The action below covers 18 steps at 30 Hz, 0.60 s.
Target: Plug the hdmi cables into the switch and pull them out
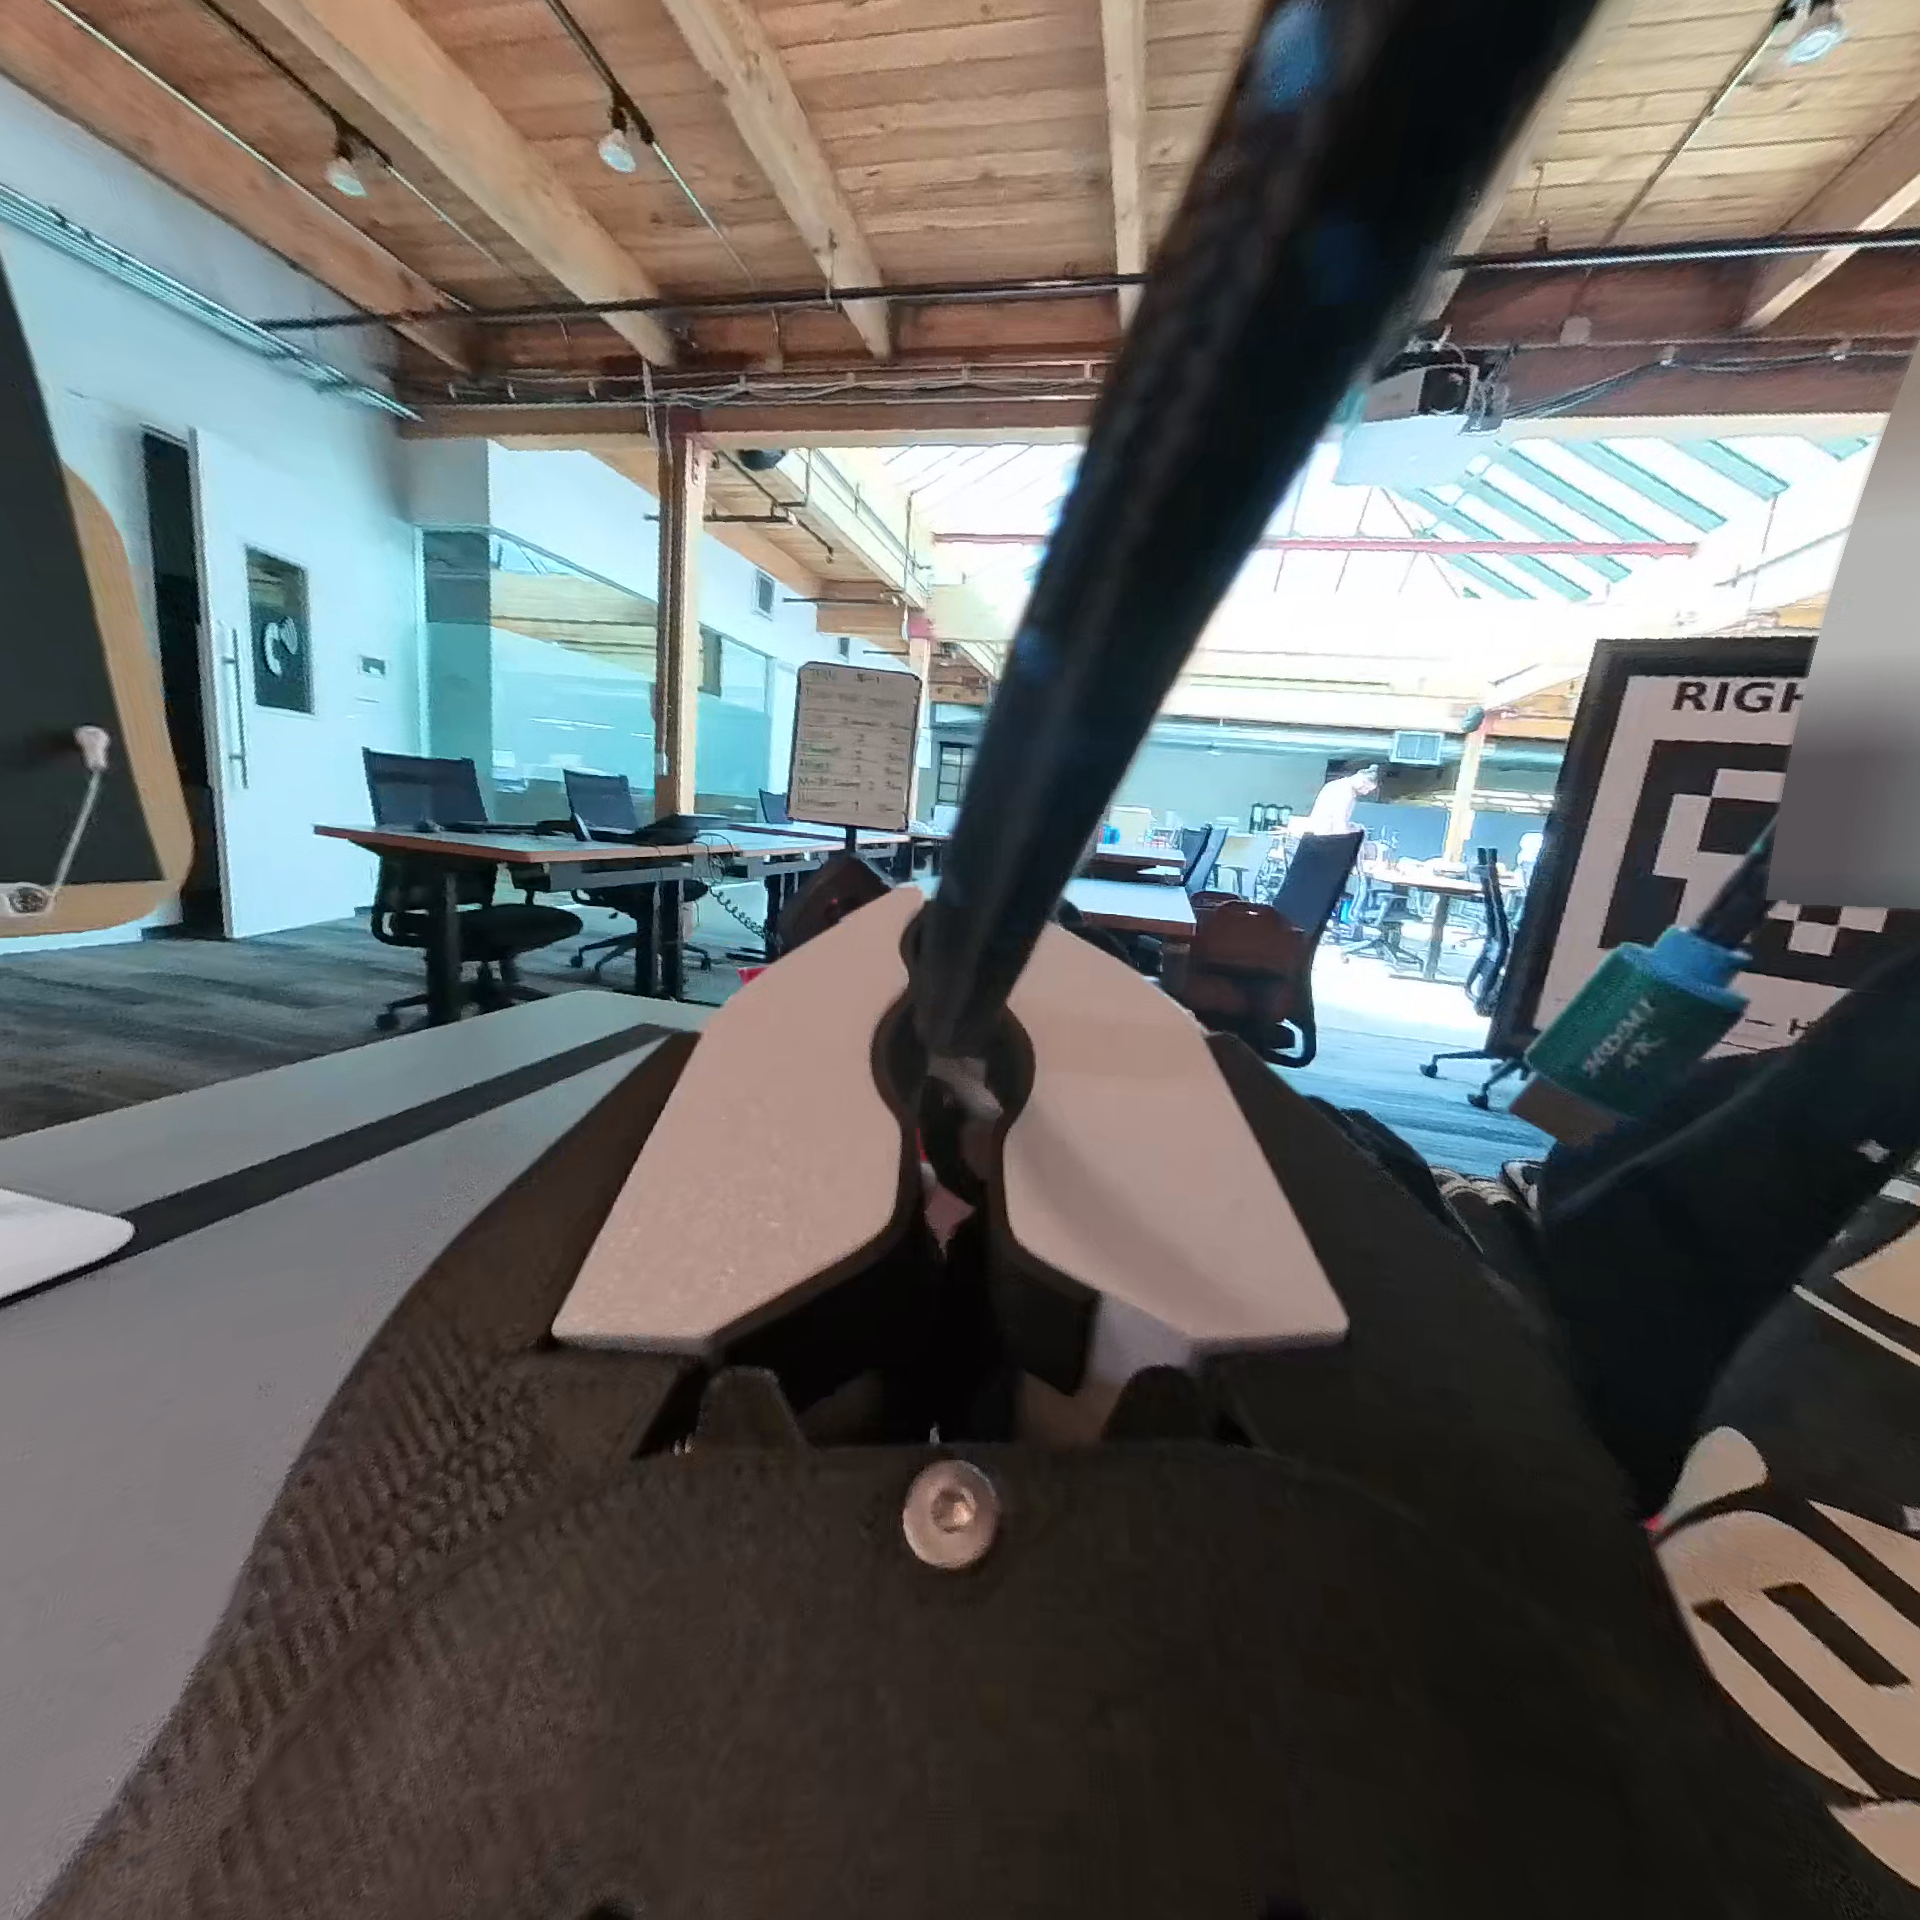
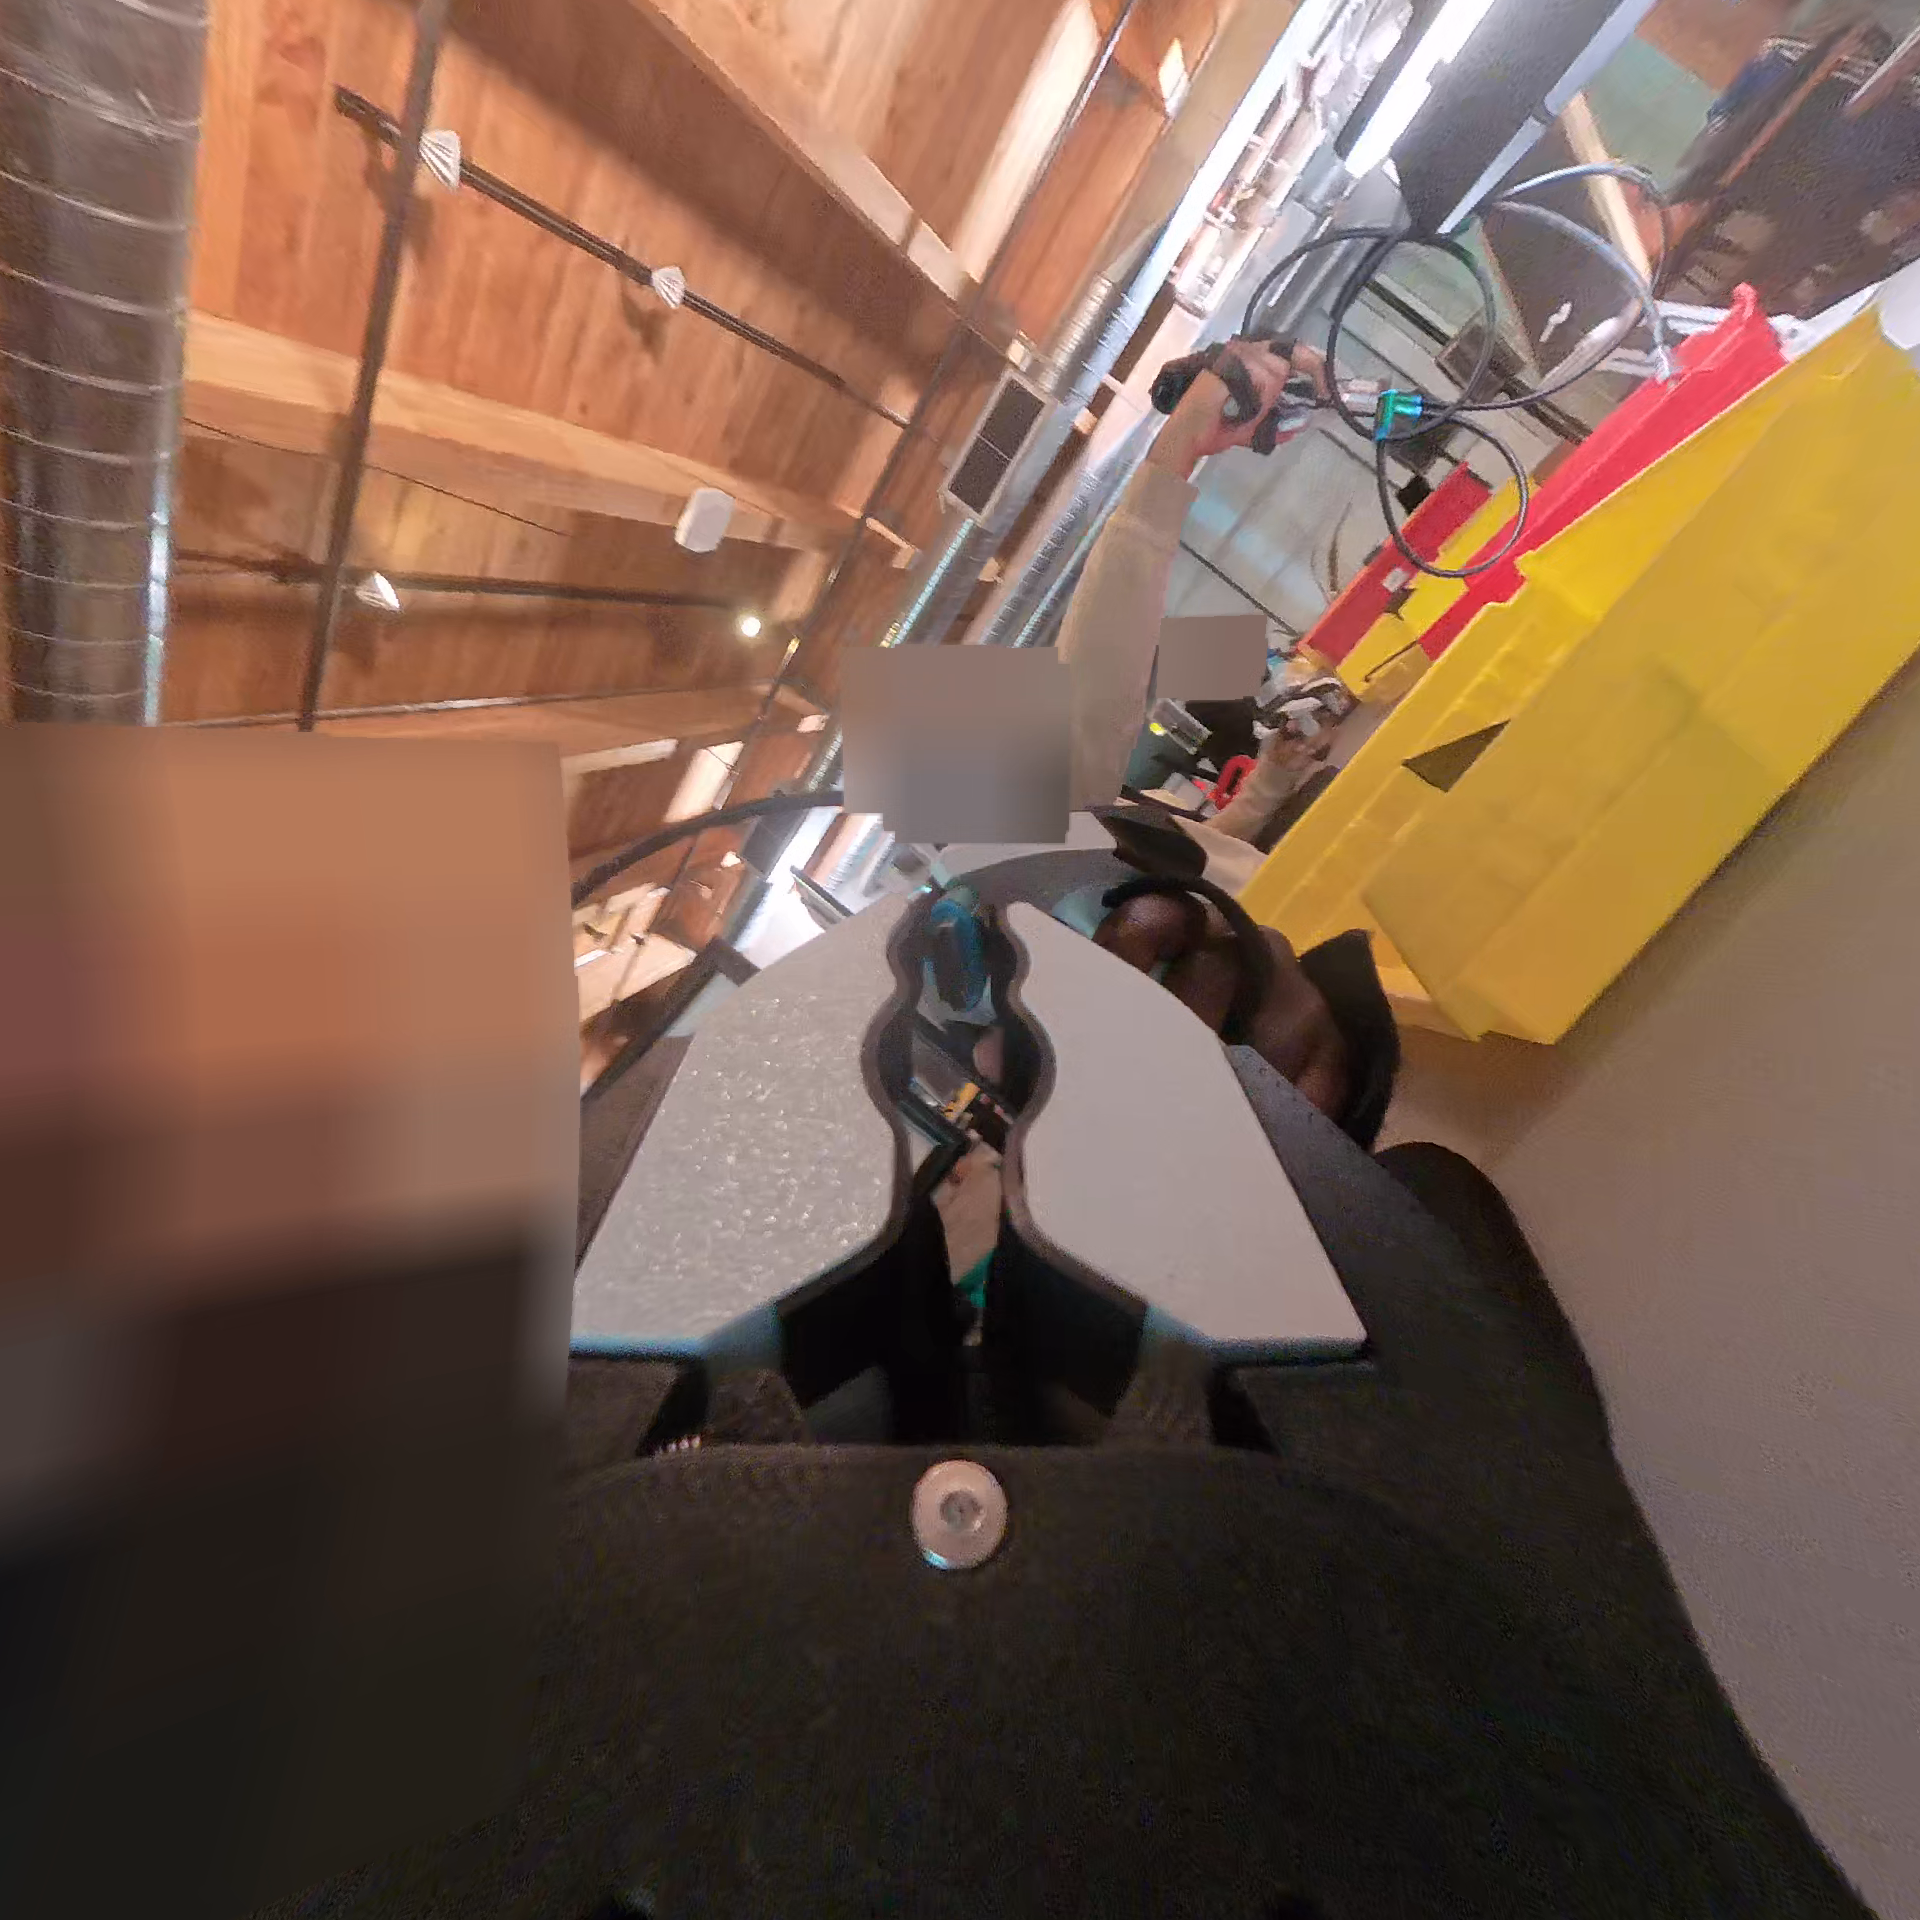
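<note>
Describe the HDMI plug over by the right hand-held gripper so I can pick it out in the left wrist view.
Start at the big black-and-white marker board on the right edge of the left wrist view. Just in front of its lower part hangs the HDMI plug, tilted. Its green body with a blue collar sets it apart from the plain black cable that the left hand-held gripper clamps.

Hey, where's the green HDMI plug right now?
In the left wrist view the green plug is at the right edge, in mid-air in front of the black-and-white marker board. The left tool is shut on a black cable.
</note>
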Motion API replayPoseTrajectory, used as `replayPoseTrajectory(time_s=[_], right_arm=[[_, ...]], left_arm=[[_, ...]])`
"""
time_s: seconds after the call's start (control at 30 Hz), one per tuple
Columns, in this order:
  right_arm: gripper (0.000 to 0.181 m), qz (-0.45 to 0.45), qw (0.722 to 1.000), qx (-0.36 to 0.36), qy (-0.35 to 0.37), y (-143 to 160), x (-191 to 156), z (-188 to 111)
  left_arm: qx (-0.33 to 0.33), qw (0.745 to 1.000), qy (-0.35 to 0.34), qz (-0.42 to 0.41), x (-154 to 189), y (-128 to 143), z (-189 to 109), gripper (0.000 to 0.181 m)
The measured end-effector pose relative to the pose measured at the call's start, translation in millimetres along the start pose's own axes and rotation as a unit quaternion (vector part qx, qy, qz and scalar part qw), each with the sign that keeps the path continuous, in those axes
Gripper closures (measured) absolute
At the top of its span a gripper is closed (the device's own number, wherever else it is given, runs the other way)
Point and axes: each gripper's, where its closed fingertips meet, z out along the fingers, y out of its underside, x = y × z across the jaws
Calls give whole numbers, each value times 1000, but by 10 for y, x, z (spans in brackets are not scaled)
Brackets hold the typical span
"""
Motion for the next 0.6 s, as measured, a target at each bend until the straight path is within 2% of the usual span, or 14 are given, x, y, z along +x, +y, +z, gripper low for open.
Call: replayPoseTrajectory(time_s=[0.1, 0.17, 0.3, 0.4, 0.6], right_arm=[[170, -18, 1000, -4, 21, 11, 23, -4], [170, 3, 1000, -3, 22, 35, 42, 7], [170, 54, 998, -7, 18, 109, 109, 43], [170, 70, 997, -4, 27, 125, 170, 48], [170, 89, 995, 1, 35, 150, 243, 60]], left_arm=[[-13, 1000, -4, 24, -3, 22, -12, 176], [-20, 996, -14, 83, 14, 23, -17, 173], [-58, 973, -47, 217, -10, 82, -74, 136], [-92, 962, -46, 254, -38, 155, -135, 157], [-124, 921, -52, 366, -45, 213, -226, 159]])
